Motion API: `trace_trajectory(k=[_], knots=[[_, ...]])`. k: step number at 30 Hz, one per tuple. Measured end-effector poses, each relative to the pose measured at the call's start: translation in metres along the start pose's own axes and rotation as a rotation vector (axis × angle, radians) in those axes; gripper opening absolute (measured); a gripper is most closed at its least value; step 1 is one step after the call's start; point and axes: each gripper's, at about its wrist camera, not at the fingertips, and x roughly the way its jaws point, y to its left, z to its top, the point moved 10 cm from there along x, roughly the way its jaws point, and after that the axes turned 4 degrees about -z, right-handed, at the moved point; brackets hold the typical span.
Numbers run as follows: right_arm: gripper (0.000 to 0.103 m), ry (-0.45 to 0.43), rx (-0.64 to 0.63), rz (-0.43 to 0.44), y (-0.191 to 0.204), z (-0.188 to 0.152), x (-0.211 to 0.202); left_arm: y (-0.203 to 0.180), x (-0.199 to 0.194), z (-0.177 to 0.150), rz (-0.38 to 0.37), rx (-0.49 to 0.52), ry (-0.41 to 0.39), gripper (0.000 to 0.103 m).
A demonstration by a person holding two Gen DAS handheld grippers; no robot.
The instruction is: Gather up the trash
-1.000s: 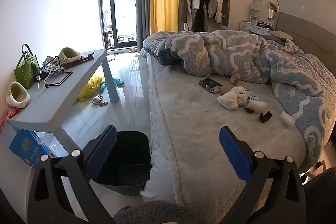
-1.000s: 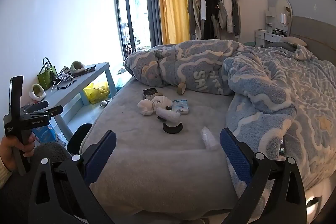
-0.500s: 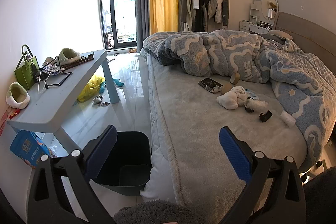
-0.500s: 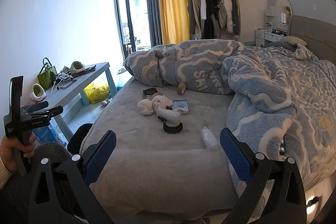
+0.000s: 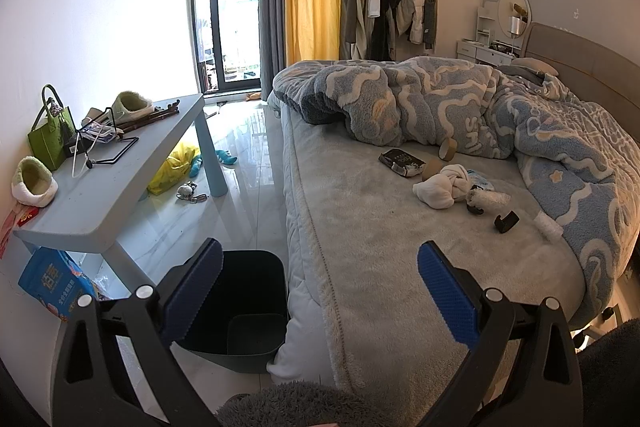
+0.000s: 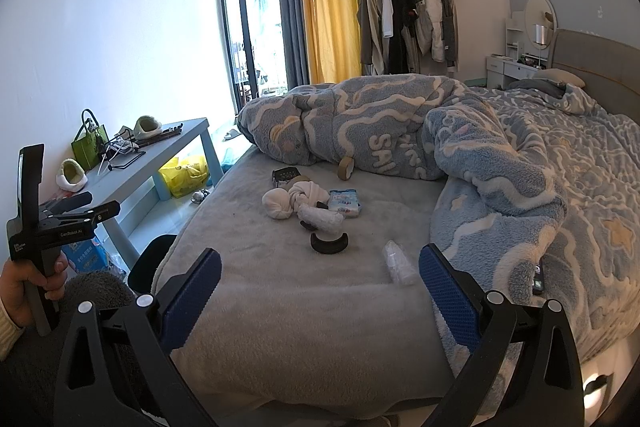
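Trash lies on the grey bed sheet (image 6: 300, 299): a crumpled clear plastic wrapper (image 6: 398, 263), a black curved piece (image 6: 329, 242), a tissue pack (image 6: 344, 203), a tape roll (image 6: 345, 167), a dark snack packet (image 6: 286, 174) and knotted white cloth (image 6: 288, 201). They also show in the left wrist view, with the packet (image 5: 402, 161) and the cloth (image 5: 440, 187). A dark bin (image 5: 240, 301) stands on the floor beside the bed. My left gripper (image 5: 320, 287) is open and empty above the bin and bed edge. My right gripper (image 6: 320, 291) is open and empty, short of the wrapper.
A blue-grey quilt (image 6: 500, 155) is heaped on the bed's far side. A light blue low table (image 5: 112, 183) with a green bag (image 5: 50, 139) and slippers stands left. A yellow bag (image 5: 172, 169) lies on the floor under it.
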Motion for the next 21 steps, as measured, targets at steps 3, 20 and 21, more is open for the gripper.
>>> trace_trajectory(k=[3, 20, 21], knots=[[0.100, 0.001, 0.000, 0.000, -0.0001, -0.0002, 0.0001, 0.0002, 0.0005, 0.0000, -0.001, -0.002, 0.001, 0.100], [0.100, 0.003, 0.000, 0.000, 0.0006, -0.0006, 0.0012, -0.0001, -0.0006, -0.0001, 0.000, 0.001, 0.000, 0.100], [0.100, 0.003, 0.000, 0.000, 0.0007, -0.0007, 0.0010, -0.0001, -0.0008, -0.0002, 0.000, 0.001, 0.000, 0.100]])
